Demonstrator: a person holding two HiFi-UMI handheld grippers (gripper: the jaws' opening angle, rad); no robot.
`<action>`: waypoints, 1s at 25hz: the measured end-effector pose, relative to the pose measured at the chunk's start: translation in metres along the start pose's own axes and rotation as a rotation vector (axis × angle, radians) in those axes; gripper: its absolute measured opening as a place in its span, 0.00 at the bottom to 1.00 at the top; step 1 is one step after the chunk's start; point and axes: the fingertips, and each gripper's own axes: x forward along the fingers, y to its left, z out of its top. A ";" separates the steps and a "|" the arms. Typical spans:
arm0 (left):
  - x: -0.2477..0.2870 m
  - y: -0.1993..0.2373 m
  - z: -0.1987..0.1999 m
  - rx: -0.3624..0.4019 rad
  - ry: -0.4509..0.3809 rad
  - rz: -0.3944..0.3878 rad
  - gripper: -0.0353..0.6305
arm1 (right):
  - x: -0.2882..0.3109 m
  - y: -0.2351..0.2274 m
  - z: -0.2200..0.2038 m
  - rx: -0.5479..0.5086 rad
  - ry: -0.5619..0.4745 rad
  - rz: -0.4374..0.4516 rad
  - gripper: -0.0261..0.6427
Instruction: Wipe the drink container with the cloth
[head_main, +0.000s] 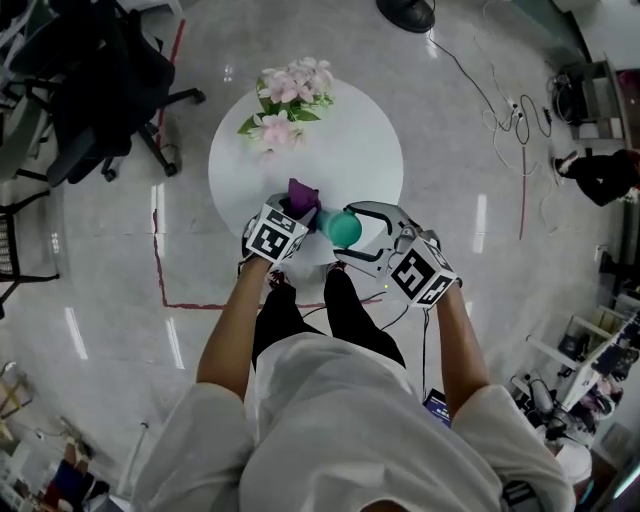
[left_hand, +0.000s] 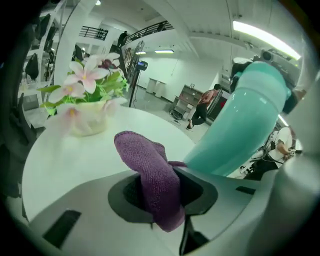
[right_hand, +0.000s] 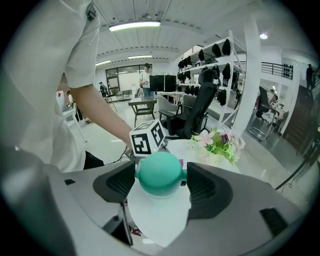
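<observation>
The right gripper (right_hand: 162, 186) is clamping the teal drink container (right_hand: 159, 172) between both jaws and is holding it tilted over the near edge of the round white table (head_main: 370, 150). The left gripper (left_hand: 160, 192) is pinching a purple cloth (left_hand: 150, 170) with its jaws closed on the fabric, and the cloth is sticking up over that same near edge of the table, lying right against the container's side. A pot of pink flowers (head_main: 290, 95) is sitting at the table's far edge.
</observation>
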 end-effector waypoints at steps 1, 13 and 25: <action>0.007 0.002 -0.008 0.002 0.024 0.001 0.25 | 0.000 0.000 -0.001 0.010 0.000 -0.012 0.54; -0.037 0.007 -0.009 -0.051 -0.048 0.112 0.26 | -0.006 0.002 -0.004 0.174 -0.020 -0.202 0.54; -0.167 -0.052 0.041 -0.348 -0.408 0.335 0.26 | -0.031 0.018 -0.006 -0.130 -0.042 -0.053 0.61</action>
